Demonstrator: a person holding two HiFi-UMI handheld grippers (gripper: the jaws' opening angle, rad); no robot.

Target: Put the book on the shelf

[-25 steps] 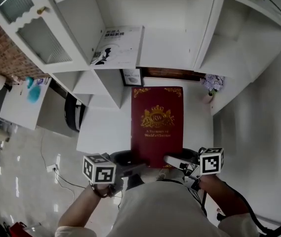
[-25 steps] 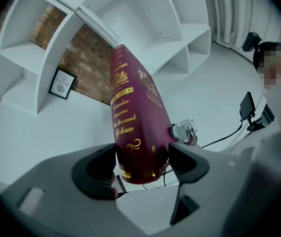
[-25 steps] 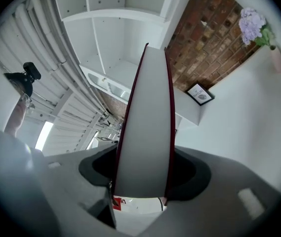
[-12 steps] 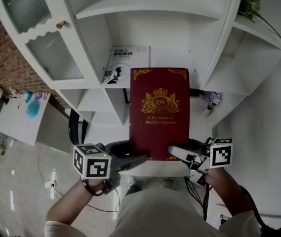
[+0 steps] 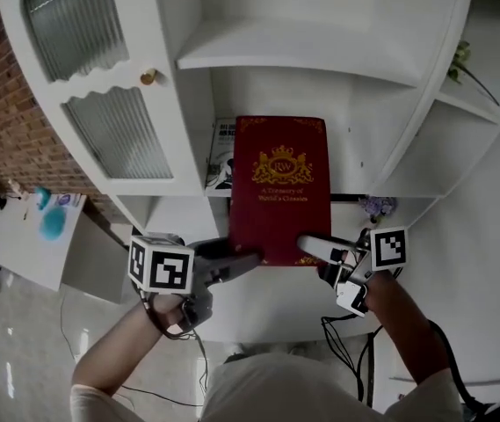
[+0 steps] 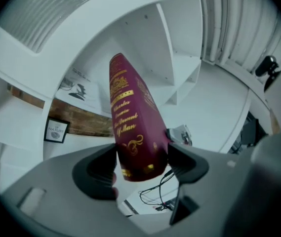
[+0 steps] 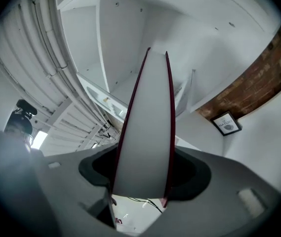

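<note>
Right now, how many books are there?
2. The red book is held by the left tool and right tool. A white book lies on the shelf behind it, partly covered; others may be hidden.

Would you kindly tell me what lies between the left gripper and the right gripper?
The red book, held at its two near corners; the head view shows it.

Place: a home-style living room or study.
Furniture: white shelf unit [image 5: 293,55] with ribbed-glass cabinet doors [image 5: 118,134] and a brass knob [image 5: 148,77].
Wall: red brick [image 5: 3,121].
Decor: small framed print [image 7: 226,123], purple flowers [image 5: 375,207].
Floor: glossy pale tiles [image 5: 21,359].
</note>
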